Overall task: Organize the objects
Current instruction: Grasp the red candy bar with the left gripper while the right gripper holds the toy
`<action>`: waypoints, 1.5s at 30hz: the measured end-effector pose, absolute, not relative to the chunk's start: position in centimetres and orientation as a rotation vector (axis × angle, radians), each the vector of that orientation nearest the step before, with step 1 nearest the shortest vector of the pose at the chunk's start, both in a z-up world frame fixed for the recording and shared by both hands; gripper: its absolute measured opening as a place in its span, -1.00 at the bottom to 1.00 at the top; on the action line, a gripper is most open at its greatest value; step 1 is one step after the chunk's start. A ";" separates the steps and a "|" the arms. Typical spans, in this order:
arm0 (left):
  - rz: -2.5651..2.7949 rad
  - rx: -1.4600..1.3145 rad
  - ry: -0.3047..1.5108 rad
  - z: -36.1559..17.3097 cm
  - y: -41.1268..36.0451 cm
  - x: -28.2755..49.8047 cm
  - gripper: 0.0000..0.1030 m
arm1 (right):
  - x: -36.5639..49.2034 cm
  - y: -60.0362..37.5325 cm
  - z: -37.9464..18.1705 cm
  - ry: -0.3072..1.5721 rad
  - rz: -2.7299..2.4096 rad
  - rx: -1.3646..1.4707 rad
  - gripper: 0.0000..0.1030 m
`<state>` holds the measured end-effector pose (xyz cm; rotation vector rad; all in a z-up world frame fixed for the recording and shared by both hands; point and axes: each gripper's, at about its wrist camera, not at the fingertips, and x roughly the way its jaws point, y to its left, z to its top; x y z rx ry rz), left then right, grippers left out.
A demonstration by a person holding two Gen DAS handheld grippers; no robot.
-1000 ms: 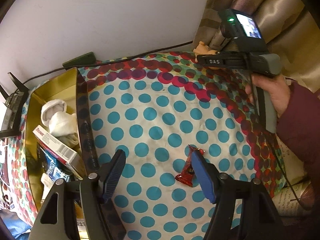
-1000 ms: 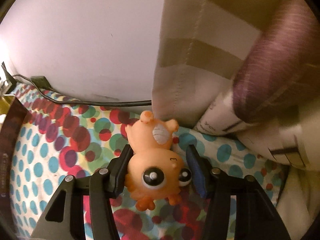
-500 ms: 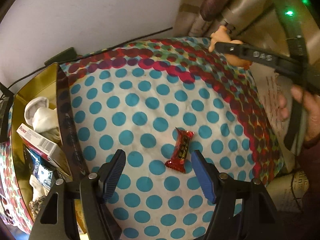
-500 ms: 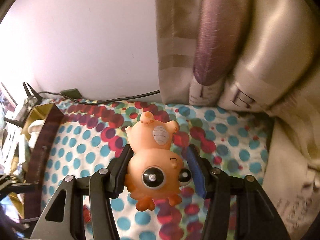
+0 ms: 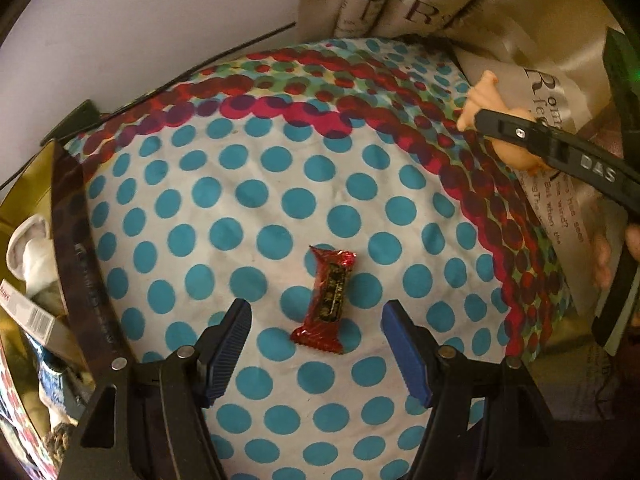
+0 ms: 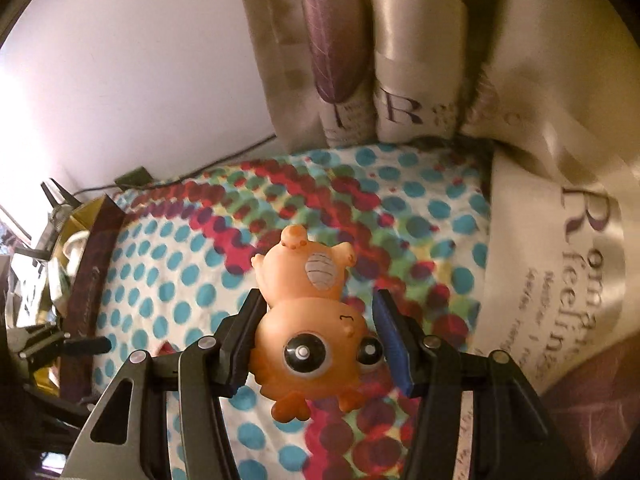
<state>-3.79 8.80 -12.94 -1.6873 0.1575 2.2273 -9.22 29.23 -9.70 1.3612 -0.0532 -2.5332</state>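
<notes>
1. Hanging over the middle of a dotted cloth (image 5: 280,184), the left gripper (image 5: 316,344) points steeply down with its jaws spread wide and nothing between the pads.
2. A red-wrapped candy bar (image 5: 326,300) lies flat on the cloth, its lower end between the two blue-padded fingertips (image 5: 228,344) but touching neither.
3. The right gripper (image 6: 320,340) is clenched on an orange toy animal (image 6: 316,328), the pads pressing the sides of its big-eyed head; the toy hangs upside down, its belly and feet pointing away from the camera.
4. Seen from the left wrist camera, that same toy (image 5: 480,100) is held in the air above the cloth's right edge, where the red and purple dots run in a band.
5. A hand (image 5: 634,240) grips the handle of the right gripper at the picture's right border; only a few fingers show.
6. A gold box with a dark brown rim (image 5: 72,248) stands at the cloth's left edge, well apart from both the candy bar and the toy.
7. Inside the box lie a rolled white sock (image 5: 30,252), a small carton with a barcode (image 5: 28,312) and other items too dark to tell.
8. A black cable (image 5: 200,68) runs along the cloth's far edge against a pale wall (image 5: 152,12).
9. A beige curtain printed with lettering (image 6: 560,240) hangs at the far right corner.
</notes>
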 end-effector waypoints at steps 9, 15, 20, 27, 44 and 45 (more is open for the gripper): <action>2.204 -1.722 0.178 -14.2 8.8 -4.2 0.36 | -5.4 31.6 -9.9 -0.128 -2.546 1.406 0.02; 2.182 -1.728 0.166 -14.7 8.7 -4.6 0.36 | -3.6 31.7 -11.2 -0.162 -2.518 1.472 0.02; 2.183 -1.733 0.180 -15.0 9.0 -4.5 0.36 | -3.1 31.5 -10.9 -0.176 -2.525 1.452 0.02; 2.197 -1.749 0.155 -15.7 8.9 -5.2 0.36 | -3.0 31.0 -10.7 -0.194 -2.517 1.441 0.03; 2.160 -1.746 0.142 -16.0 9.4 -5.2 0.36 | -3.1 30.0 -10.8 -0.212 -2.485 1.428 0.03; 2.157 -1.743 0.146 -15.9 9.5 -5.2 0.35 | -3.0 30.0 -10.8 -0.217 -2.484 1.427 0.03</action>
